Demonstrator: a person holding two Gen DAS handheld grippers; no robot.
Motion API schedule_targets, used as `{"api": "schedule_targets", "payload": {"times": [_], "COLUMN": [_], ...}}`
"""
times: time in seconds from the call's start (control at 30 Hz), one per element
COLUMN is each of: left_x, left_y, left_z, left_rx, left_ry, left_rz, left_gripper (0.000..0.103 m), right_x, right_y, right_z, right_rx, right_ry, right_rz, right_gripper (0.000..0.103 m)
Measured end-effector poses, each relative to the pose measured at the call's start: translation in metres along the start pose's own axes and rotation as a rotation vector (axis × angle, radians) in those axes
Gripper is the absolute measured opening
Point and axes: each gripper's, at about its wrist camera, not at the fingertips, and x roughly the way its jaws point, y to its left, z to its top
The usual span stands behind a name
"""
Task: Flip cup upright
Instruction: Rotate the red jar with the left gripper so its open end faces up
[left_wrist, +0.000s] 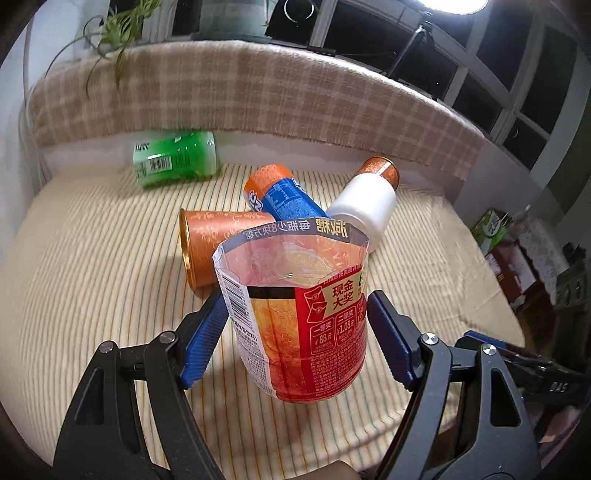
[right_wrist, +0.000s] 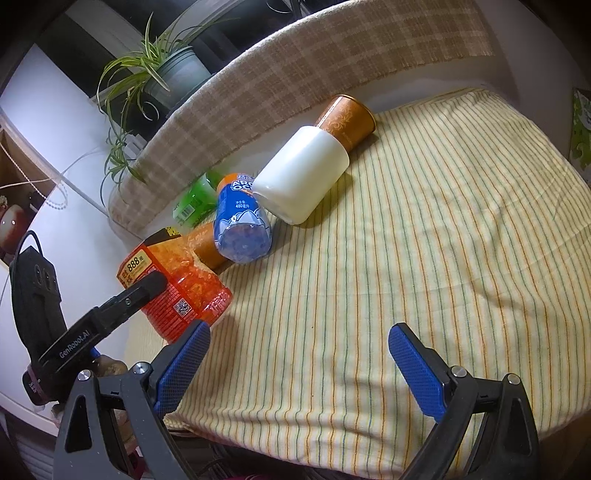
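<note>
A clear cup with a red and orange label (left_wrist: 303, 317) stands upright, mouth up, on the striped cloth between my left gripper's (left_wrist: 295, 336) blue pads. The left pad touches its side; the right pad stands just off it. In the right wrist view the same cup (right_wrist: 177, 288) sits at the left with a left finger (right_wrist: 122, 299) across it. My right gripper (right_wrist: 295, 365) is open and empty above the cloth near the front edge.
Other cups lie on their sides behind: a copper one (left_wrist: 210, 247), a blue and orange one (left_wrist: 284, 199), a white one (left_wrist: 362, 210) nested with another copper one (left_wrist: 380, 170), and a green one (left_wrist: 173, 158). A plaid cloth (left_wrist: 258, 92) covers the back ledge. The table edge drops at right.
</note>
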Motion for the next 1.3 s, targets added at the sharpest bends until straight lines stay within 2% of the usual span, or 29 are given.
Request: {"api": "schedule_targets", "payload": {"times": [0.17,0.47,1.3], "left_x": [0.006,0.010,-0.003], "left_y": [-0.002,-0.006,-0.005], "left_z": [-0.003,-0.010,-0.025], "left_rx": [0.045,0.088,0.112], "left_ry": [-0.019,-0.023,0.047], "left_rz": [0.038,0.048,-0.067], "left_gripper": [0.079,0.079,0.080], "right_x": [-0.002,-0.002,-0.003], "right_y": [0.000,0.003,0.016], "right_z": [-0.001,0.000,0.000], "right_rx": [-0.003,-0.010,-0.040], "right_ry": [-0.006,-0.010,-0.018], "right_rz": [-0.008,-0.015,-0.023], "right_gripper": [0.099,0.099,0.099]}}
